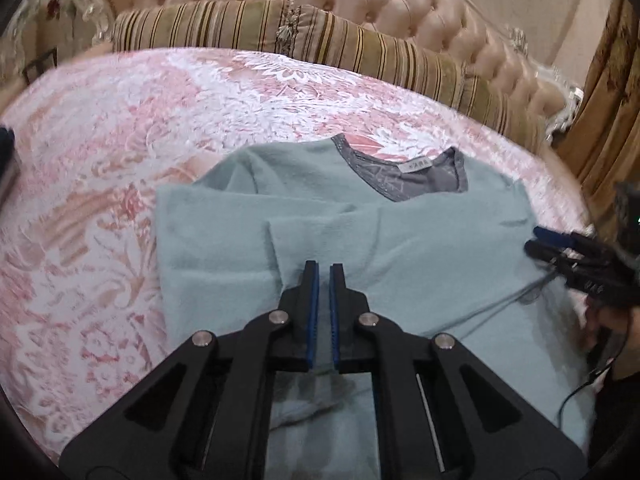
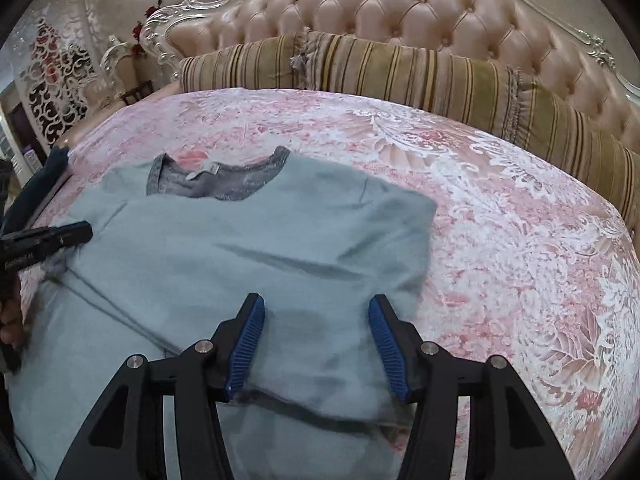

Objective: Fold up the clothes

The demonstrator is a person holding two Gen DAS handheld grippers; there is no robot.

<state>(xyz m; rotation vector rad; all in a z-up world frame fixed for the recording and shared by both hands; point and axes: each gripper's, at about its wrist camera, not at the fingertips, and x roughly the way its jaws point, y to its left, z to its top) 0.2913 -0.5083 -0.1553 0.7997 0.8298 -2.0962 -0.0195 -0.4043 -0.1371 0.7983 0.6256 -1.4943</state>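
Note:
A pale teal fleece shirt (image 1: pixel 400 240) (image 2: pixel 260 240) lies flat on the bed, its grey collar (image 1: pixel 420 176) toward the headboard. Its side parts are folded inward over the body. My left gripper (image 1: pixel 324 270) hovers over the shirt's middle, shut, with nothing pinched between its blue pads. It shows at the left edge of the right wrist view as the left gripper (image 2: pixel 86 232). My right gripper (image 2: pixel 316 304) stands open above the shirt's right side with only cloth beneath it. In the left wrist view the right gripper (image 1: pixel 536 240) pokes in at the shirt's right edge.
The pink floral bedspread (image 1: pixel 120 160) (image 2: pixel 500 220) spreads wide around the shirt. A striped bolster (image 1: pixel 320 36) and tufted headboard (image 2: pixel 400 4) close the far side. A dark folded item (image 2: pixel 40 184) lies at the bed's left edge. A hand with a cable (image 1: pixel 580 388) is at the right.

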